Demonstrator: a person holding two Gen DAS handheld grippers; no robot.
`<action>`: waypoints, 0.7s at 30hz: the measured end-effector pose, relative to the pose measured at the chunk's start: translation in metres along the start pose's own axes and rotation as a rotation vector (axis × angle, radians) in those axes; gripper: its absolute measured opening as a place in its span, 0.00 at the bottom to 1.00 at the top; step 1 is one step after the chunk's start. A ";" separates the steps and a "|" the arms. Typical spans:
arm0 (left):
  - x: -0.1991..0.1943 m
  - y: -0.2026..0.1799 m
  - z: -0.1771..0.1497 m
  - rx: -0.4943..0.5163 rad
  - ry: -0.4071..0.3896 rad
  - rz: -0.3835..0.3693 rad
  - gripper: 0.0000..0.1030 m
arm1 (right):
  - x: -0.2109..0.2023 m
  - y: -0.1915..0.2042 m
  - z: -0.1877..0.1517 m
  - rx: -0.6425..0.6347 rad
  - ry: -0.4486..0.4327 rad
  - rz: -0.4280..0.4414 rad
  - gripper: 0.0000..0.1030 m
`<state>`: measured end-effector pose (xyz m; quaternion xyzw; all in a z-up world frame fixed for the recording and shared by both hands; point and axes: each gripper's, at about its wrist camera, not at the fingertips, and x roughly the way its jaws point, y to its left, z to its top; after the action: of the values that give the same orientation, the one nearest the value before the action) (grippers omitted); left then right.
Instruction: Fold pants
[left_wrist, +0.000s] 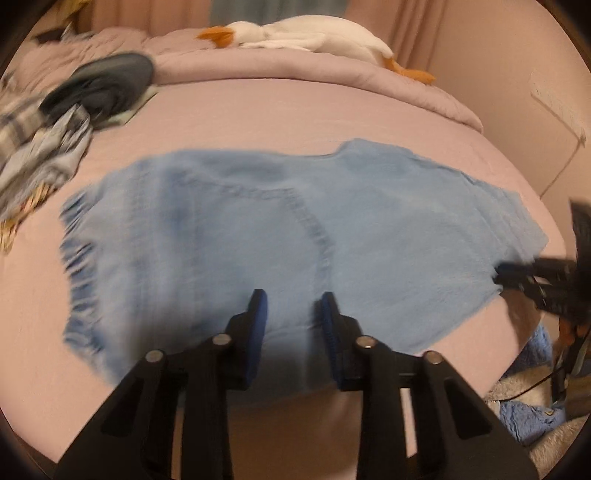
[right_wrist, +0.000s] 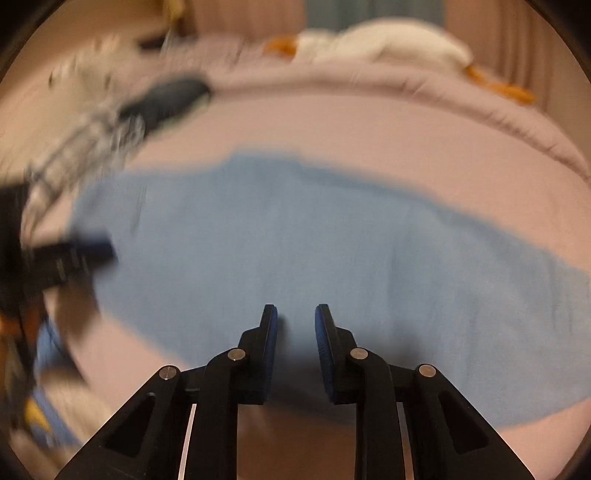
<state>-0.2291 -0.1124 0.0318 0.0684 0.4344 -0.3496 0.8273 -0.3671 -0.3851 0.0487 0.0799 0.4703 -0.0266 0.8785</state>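
Light blue denim pants (left_wrist: 258, 236) lie spread flat across the pink bed, frayed hems to the left, and also fill the middle of the right wrist view (right_wrist: 314, 251). My left gripper (left_wrist: 293, 299) is open and empty, hovering over the pants' near edge. My right gripper (right_wrist: 295, 314) is open and empty, also over the near edge. The right gripper shows at the right edge of the left wrist view (left_wrist: 517, 273), by the pants' right end. The left gripper shows blurred at the left of the right wrist view (right_wrist: 92, 251).
A heap of plaid and dark clothes (left_wrist: 66, 110) lies at the bed's back left. A white and orange plush toy (left_wrist: 314, 37) rests on the rolled pink duvet (left_wrist: 295, 70) at the back. Blue and grey fabric (left_wrist: 532, 410) lies below the bed's right corner.
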 end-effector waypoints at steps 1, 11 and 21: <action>-0.003 0.007 -0.002 -0.025 -0.004 -0.027 0.23 | -0.001 -0.002 -0.013 0.000 0.019 0.012 0.23; -0.006 -0.018 0.022 -0.041 -0.055 -0.053 0.39 | -0.044 -0.021 -0.014 0.040 -0.106 0.105 0.23; -0.011 0.006 0.035 -0.113 -0.103 -0.026 0.46 | -0.011 0.045 -0.013 -0.183 -0.006 0.210 0.24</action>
<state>-0.2064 -0.1169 0.0607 -0.0023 0.4111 -0.3383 0.8465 -0.3783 -0.3391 0.0565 0.0480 0.4574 0.1082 0.8813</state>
